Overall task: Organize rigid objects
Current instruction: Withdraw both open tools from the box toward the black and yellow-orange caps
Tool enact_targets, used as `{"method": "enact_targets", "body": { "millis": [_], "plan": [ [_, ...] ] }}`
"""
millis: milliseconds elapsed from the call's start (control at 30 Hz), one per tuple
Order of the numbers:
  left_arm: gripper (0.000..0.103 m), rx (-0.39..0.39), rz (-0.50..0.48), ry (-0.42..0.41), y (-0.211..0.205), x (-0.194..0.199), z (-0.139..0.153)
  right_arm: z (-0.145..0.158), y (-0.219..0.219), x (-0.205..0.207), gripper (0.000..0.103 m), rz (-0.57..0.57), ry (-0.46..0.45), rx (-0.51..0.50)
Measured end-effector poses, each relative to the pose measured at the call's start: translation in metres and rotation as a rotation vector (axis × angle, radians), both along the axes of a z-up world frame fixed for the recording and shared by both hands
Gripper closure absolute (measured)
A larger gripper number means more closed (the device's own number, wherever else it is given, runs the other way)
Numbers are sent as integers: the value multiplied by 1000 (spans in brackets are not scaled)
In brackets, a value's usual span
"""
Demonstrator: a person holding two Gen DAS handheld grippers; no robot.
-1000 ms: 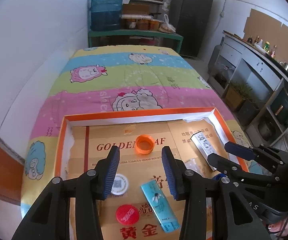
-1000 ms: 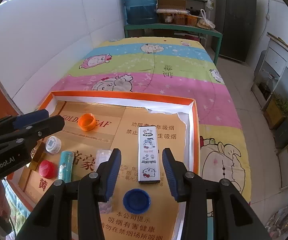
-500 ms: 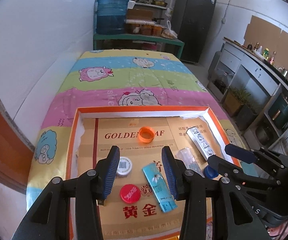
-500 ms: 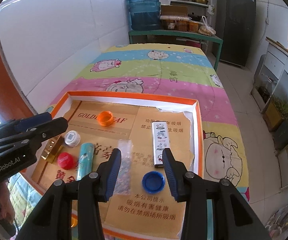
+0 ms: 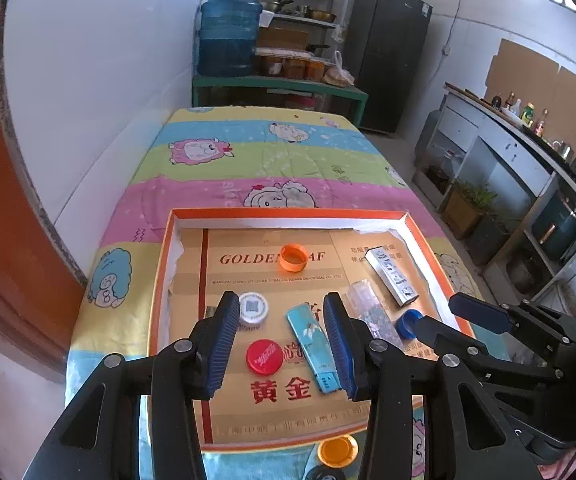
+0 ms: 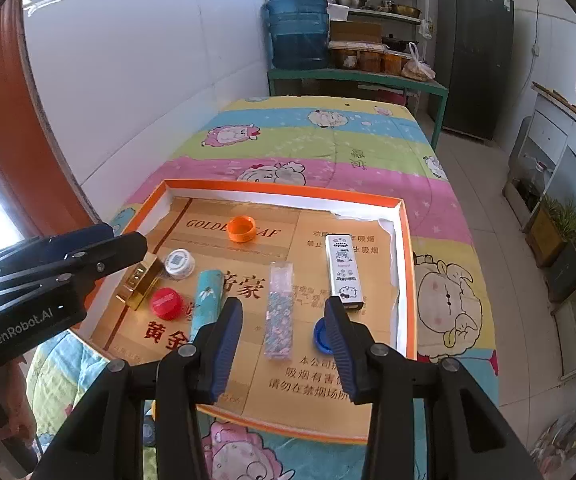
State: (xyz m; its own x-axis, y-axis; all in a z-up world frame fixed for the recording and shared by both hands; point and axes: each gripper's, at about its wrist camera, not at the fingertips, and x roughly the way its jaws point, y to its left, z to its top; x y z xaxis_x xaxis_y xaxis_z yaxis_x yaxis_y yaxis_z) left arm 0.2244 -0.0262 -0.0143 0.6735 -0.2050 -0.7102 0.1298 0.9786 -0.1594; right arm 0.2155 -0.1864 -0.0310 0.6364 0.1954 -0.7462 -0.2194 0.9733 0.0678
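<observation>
Right wrist view showed the white lighter (image 6: 344, 272) lying lengthwise away from the camera inside the tray (image 6: 404, 280) printed "GOLDEN LEAF". Both the left gripper (image 5: 281, 344) and the right gripper (image 6: 283, 344) hung spread and empty.

both tongs, left tongs (image 5: 279, 344) and right tongs (image 6: 283, 344), are black plastic with silver screws, ribbed blue pads (image 5: 221, 340) and white "genrobot.ai" lettering.
</observation>
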Motion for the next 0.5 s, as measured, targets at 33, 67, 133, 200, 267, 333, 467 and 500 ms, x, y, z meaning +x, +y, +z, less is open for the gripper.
{"method": "enact_targets", "body": {
  "millis": [33, 67, 133, 200, 267, 333, 467, 500],
  "plan": [
    [58, -3, 0, -1, 1, -2, 1, 2, 1, -3, 60, 1, -3, 0],
    [58, -7, 1, -3, 1, -6, 2, 3, 1, -5, 60, 2, -6, 0],
    [58, -11, 2, -8, 2, -10, 4, 5, 2, -9, 60, 3, -11, -1],
    [58, -14, 1, -12, 3, -14, 7, 9, 3, -14, 60, 5, -19, -2],
    [58, -16, 1, -16, 4, -19, 9, 13, 4, -18, 60, 7, -27, -3],
    [58, -15, 1, -19, 4, -23, 11, 16, 4, -22, 60, 10, -33, -3],
    [58, -16, 1, -26, 6, -31, 14, 20, 7, -29, 60, 16, -41, -5],
    [58, -17, 1, -27, 6, -33, 15, 21, 8, -31, 60, 17, -42, -5]
  ]
}}
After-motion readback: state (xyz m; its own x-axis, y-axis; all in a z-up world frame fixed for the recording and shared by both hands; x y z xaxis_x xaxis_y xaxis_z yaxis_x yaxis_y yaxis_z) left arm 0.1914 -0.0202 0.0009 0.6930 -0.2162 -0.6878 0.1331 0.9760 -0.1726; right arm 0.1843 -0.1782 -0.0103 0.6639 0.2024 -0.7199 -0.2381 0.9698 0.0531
